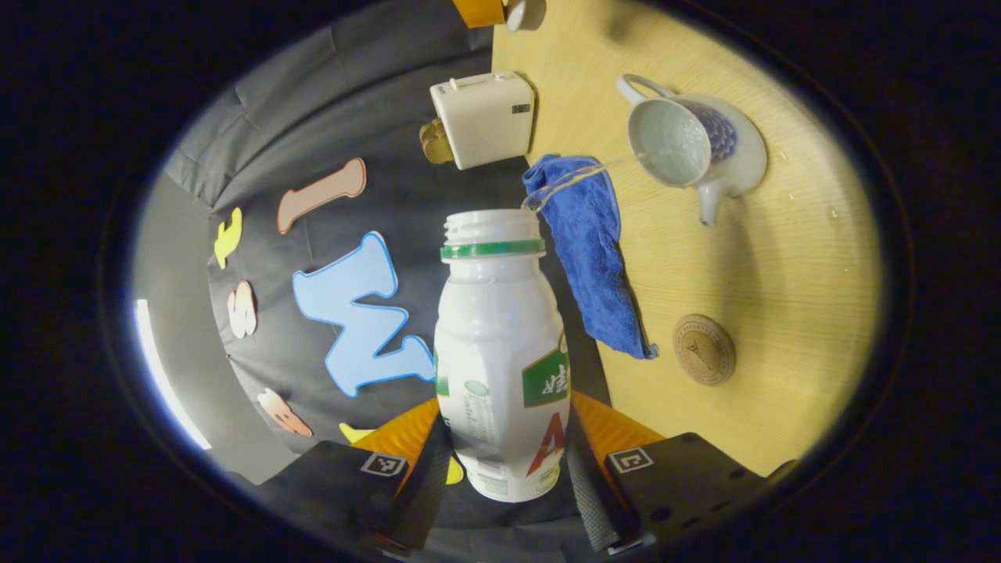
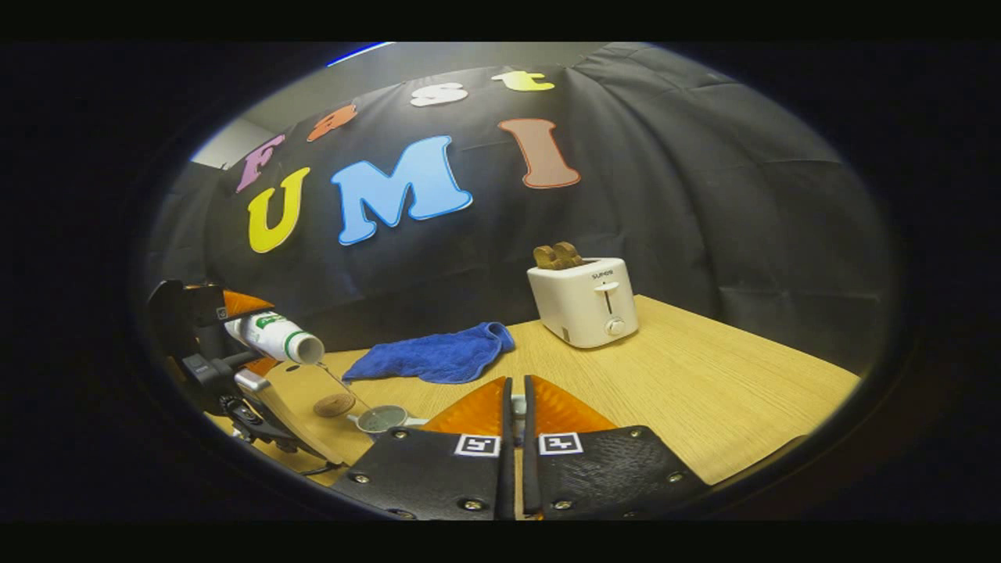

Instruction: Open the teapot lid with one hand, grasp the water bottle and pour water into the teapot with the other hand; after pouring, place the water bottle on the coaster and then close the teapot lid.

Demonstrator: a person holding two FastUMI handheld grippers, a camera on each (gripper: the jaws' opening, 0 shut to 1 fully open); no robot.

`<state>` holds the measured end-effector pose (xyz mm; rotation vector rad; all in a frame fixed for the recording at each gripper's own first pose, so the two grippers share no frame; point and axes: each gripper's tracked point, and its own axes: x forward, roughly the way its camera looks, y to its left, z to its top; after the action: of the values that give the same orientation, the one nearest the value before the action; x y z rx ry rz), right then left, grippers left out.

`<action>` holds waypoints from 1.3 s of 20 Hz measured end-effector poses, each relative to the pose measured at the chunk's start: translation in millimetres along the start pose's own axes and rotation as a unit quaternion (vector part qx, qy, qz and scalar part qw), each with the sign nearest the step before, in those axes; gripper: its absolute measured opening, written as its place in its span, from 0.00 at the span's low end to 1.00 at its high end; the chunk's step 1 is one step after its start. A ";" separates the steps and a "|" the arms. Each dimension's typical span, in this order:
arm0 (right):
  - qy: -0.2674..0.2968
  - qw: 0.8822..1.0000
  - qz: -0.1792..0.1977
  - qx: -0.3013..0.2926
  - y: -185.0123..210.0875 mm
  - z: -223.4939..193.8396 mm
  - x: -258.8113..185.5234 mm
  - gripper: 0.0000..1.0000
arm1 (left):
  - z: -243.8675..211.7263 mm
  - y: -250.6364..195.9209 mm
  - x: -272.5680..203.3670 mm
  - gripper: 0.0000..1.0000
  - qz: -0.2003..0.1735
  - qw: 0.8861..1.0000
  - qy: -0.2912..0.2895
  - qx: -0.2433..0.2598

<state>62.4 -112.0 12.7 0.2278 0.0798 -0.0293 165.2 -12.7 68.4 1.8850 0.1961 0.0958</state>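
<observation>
1. The left gripper [image 1: 508,469] clamps a white plastic water bottle with a green neck ring [image 1: 500,367], tipped mouth-first toward the open blue-and-white ceramic teapot [image 1: 688,145]; a stream of water arcs in.
2. The round brown coaster [image 1: 704,349] lies nearest this hand, beside the teapot.
3. The right gripper [image 2: 516,414] is pinched nearly closed; something pale sits between its tips, likely the lid, though I cannot tell.

Sitting on the wooden table [image 2: 704,391]: toaster [image 2: 585,301] far, blue cloth [image 2: 438,356] left, teapot [image 2: 382,418] and coaster [image 2: 335,404] near.

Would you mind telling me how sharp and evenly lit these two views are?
Left gripper view: sharp, fisheye-bent, white plastic bottle and pale ceramic teapot well lit, soft shadows on the wooden table. Right gripper view: softer, dimmer, white toaster clear.
</observation>
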 end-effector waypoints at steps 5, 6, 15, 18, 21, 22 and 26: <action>0.000 1.000 0.001 0.000 -0.1 1.0 0.0 0.04 | 2.0 2.9 -0.5 0.72 0.003 1.000 -0.002 0.012; -0.001 1.000 0.001 0.000 -0.1 0.5 0.2 0.04 | 2.1 3.3 -0.1 0.84 0.004 1.000 -0.003 0.015; 0.003 1.000 0.002 0.002 0.5 -0.1 0.4 0.04 | 4.7 6.0 1.8 0.79 0.009 0.999 -0.005 0.035; 0.004 1.000 0.002 0.001 0.8 -1.2 1.3 0.04 | 8.5 8.6 1.5 0.79 0.012 0.999 -0.009 0.043; 0.004 1.000 0.001 0.002 -0.4 -0.6 0.8 0.04 | 12.6 11.9 1.5 0.79 0.016 0.999 -0.014 0.050; 0.004 1.000 0.001 0.003 -0.7 -1.2 0.6 0.04 | 14.4 12.1 1.4 0.79 0.017 0.998 -0.016 0.051; 0.005 1.000 0.001 0.004 -0.7 -1.5 1.7 0.04 | 16.8 13.1 2.7 0.81 0.020 0.998 -0.018 0.061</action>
<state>64.0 -112.3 11.0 0.2355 0.0891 -0.0259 171.7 -31.9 75.4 2.0113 0.1427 0.0787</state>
